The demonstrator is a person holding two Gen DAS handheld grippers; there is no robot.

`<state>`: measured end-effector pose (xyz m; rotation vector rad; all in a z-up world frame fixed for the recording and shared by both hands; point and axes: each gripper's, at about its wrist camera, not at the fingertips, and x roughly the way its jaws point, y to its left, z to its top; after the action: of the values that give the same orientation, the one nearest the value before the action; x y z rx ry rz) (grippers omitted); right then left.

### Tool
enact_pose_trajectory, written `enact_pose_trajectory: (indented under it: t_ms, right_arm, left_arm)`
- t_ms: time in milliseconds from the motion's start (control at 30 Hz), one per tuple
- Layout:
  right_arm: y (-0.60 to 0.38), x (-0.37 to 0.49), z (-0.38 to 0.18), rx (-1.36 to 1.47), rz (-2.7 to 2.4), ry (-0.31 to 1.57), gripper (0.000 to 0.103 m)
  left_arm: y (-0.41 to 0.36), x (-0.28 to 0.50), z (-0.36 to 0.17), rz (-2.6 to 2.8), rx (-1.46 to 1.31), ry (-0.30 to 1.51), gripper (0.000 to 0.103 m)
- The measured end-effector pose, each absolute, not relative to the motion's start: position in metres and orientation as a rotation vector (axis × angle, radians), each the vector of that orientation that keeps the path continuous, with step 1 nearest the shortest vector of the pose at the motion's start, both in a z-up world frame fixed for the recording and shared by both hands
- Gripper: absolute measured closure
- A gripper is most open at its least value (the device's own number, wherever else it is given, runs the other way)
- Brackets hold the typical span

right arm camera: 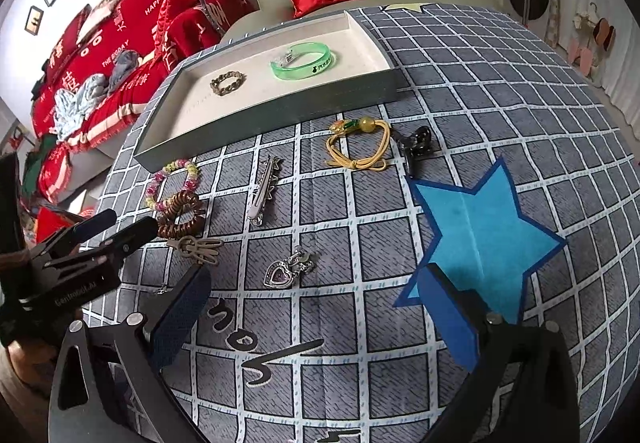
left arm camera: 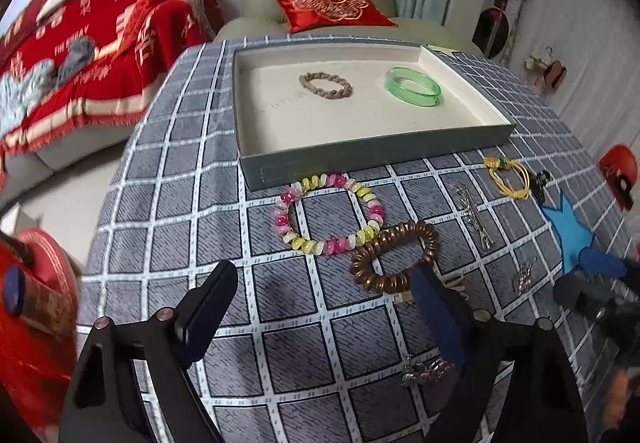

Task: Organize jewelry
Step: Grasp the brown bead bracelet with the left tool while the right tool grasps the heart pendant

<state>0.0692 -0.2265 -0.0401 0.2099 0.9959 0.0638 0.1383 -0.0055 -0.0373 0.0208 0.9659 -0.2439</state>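
Observation:
A shallow grey tray (left arm camera: 360, 157) (right arm camera: 280, 105) with a cream floor holds a braided tan bracelet (left arm camera: 325, 85) (right arm camera: 228, 82) and a green bangle (left arm camera: 413, 86) (right arm camera: 304, 61). On the checked cloth lie a pink-yellow bead bracelet (left arm camera: 330, 213) (right arm camera: 176, 179), a brown coil hair tie (left arm camera: 394, 257) (right arm camera: 180, 219), a silver hair clip (left arm camera: 474, 215) (right arm camera: 262, 189), a yellow cord bracelet (left arm camera: 508, 175) (right arm camera: 358, 145), a black claw clip (right arm camera: 418, 143) and a heart pendant (right arm camera: 286, 271). My left gripper (left arm camera: 320, 307) (right arm camera: 120, 225) is open, just short of the coil tie. My right gripper (right arm camera: 316, 307) is open and empty, near the pendant.
A blue paper star (right arm camera: 480, 231) (left arm camera: 568, 231) is stuck on the cloth at the right. A small tan clip (right arm camera: 198, 249) lies by the coil tie. A green armchair with a red cushion (left arm camera: 330, 3) stands behind the table, a red-covered sofa (right arm camera: 120, 51) to the left.

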Motion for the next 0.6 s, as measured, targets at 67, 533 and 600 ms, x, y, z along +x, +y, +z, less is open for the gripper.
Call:
enact_pose_trajectory:
  t_ms: [67, 533, 600]
  right_arm:
    - [-0.223, 0.072, -0.041, 0.200, 0.060, 0.999, 0.007]
    - [-0.188, 0.080, -0.056, 0.015, -0.018, 1.001, 0.055]
    - [-0.185, 0.078, -0.055, -0.006, -0.019, 0.996, 0.069]
  left_arm:
    - [-0.002, 0.143, -0.041, -0.244, -0.021, 0.992, 0.010]
    - [-0.012, 0.151, -0.050, -0.214, -0.014, 1.033, 0.032]
    - [-0.015, 0.150, -0.050, -0.219, -0.002, 1.028, 0.037]
